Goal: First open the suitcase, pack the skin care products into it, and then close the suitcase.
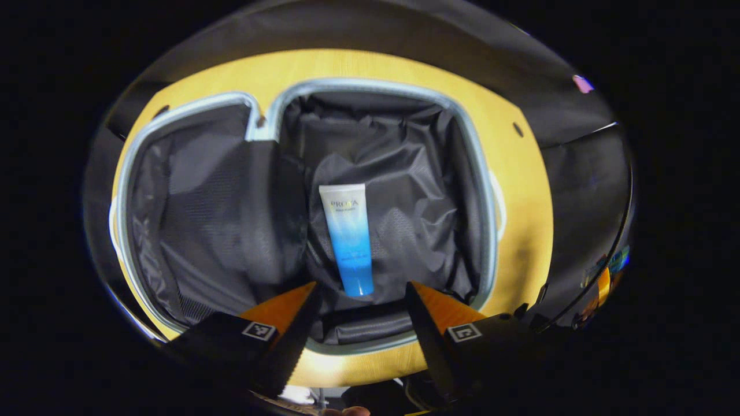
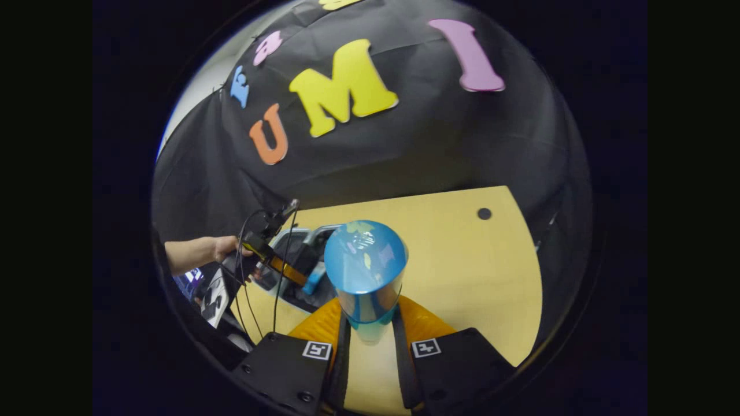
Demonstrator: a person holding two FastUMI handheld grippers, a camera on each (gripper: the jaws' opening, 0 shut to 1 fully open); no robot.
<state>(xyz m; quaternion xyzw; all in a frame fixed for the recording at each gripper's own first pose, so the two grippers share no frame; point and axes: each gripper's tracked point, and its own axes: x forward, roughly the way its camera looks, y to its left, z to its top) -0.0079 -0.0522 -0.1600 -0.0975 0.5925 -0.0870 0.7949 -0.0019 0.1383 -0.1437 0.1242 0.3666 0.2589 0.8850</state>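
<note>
On the yellow table (image 1: 523,190), suitcase (image 1: 488,231) open, tube (image 1: 348,242) inside; left tongs (image 1: 361,294) wide, right tongs (image 2: 370,320) gripping bottle (image 2: 365,271).

Centre of the left gripper view: a white-to-blue gradient tube (image 1: 348,242) on the suitcase's (image 1: 370,86) dark grey lining with pale blue-grey rim; yellow wood-grain table (image 1: 520,196); centre of the right gripper view: a glossy blue bottle (image 2: 365,271)

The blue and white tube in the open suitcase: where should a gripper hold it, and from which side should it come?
Probably across the middle of the tube, coming from above. It lies flat on the suitcase lining with both long sides free, cap end towards the open left gripper, whose fingers would straddle its narrow width.
</note>
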